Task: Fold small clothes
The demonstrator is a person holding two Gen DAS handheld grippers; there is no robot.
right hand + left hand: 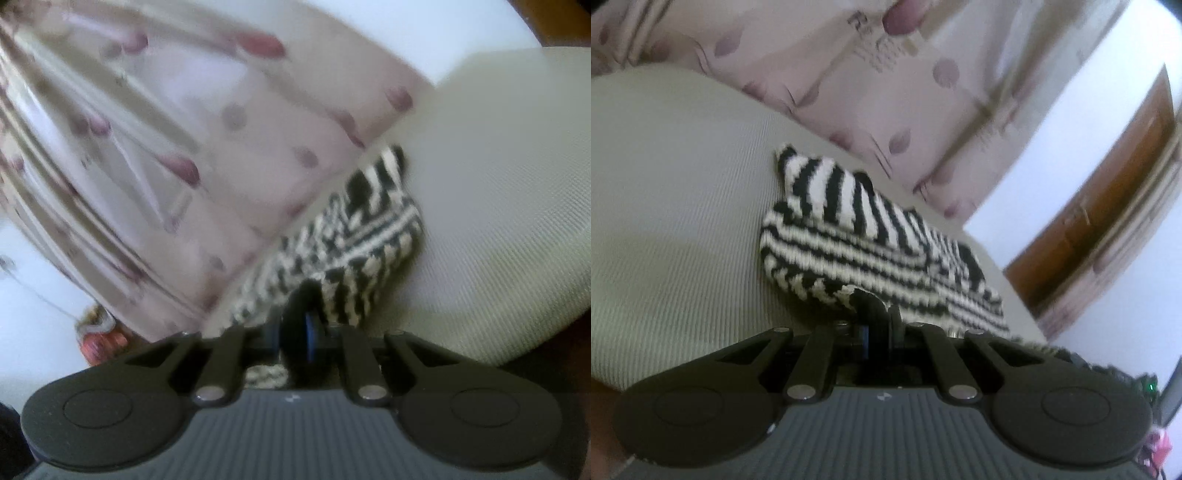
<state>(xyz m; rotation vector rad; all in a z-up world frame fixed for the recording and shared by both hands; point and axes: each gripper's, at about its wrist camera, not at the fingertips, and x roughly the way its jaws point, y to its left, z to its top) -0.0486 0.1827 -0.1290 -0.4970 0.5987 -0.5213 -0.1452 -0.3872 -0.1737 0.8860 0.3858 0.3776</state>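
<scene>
A small black-and-white striped knit garment lies partly folded on a pale ribbed surface. My left gripper is shut on its near edge, and the knit bunches up over the black fingertips. In the right wrist view the same striped garment runs away from my right gripper, which is shut on another part of its near edge. A strip of the knit hangs below those fingers. The right view is blurred.
A pink-patterned curtain hangs just behind the surface, also the curtain in the right view. A brown wooden door stands in the white wall at right. A reddish object lies low at left.
</scene>
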